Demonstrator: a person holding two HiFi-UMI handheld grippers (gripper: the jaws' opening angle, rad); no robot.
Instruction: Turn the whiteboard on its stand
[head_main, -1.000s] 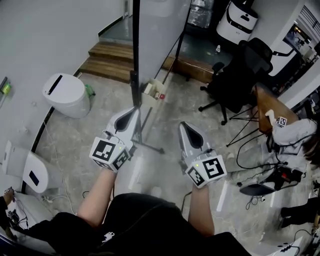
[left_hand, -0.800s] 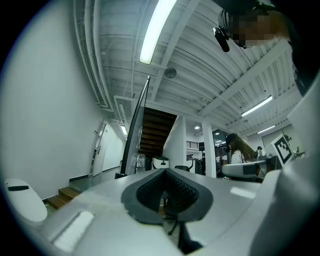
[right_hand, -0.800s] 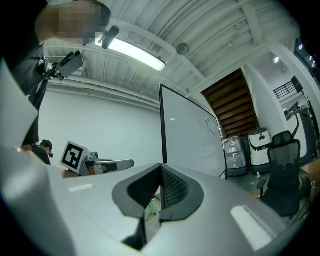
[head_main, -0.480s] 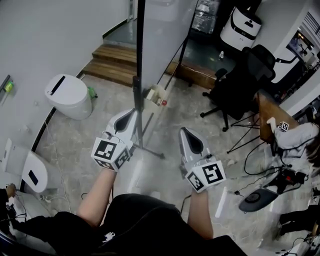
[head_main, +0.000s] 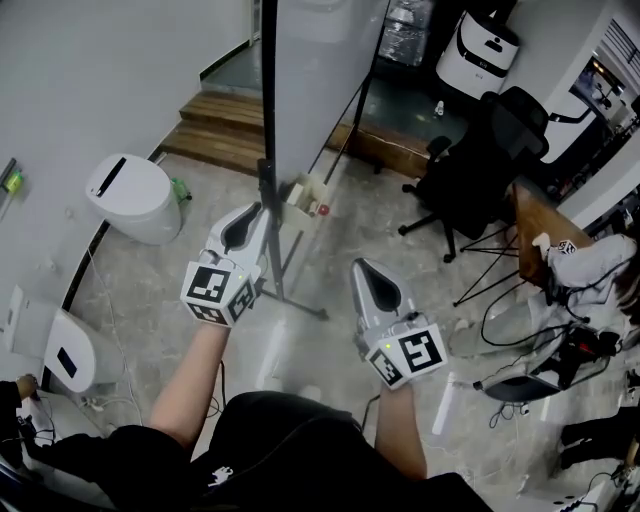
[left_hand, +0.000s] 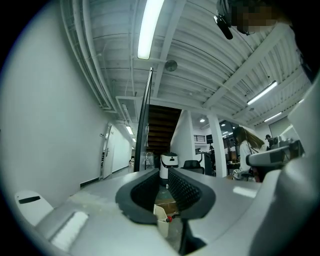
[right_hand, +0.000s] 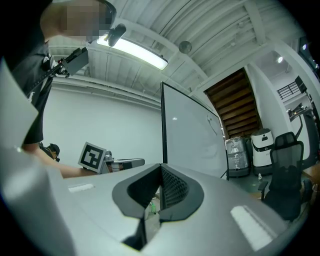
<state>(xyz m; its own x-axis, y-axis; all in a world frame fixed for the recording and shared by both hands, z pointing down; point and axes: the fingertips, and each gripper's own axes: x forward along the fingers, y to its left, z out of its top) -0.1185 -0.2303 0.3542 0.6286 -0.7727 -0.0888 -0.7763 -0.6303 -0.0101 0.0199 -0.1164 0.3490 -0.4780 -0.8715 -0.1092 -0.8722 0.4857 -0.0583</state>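
two white bins stand on the floor out to the left of the left gripper: one round bin ahead of it, one slot-fronted bin back beside the person's forearm. one flight of wooden steps lies beyond them.

there are two grippers, each held level. the left gripper has just been easing its jaws apart; they now stand a narrow slit open, and in the left gripper view only far-off room shows through that slit, so the pads press on nothing. its tip sits right at the one stand. the dark frame edge of the one whiteboard rises just off the left jaw. contact there is hard to judge from these angles.

the whiteboard stands upright and edge-on ahead of both grippers, its pale face turned toward the right gripper's side. one small tray hangs on the stand just right of the left gripper's tip, with a small red item in it.

the right gripper hangs well apart from the stand, lower and to the right. in the right gripper view its jaws meet at the tips, clenched on nothing, and the board's frame merely lines up behind them.

further right of it stand one black office chair, one white robot unit and one wooden desk.
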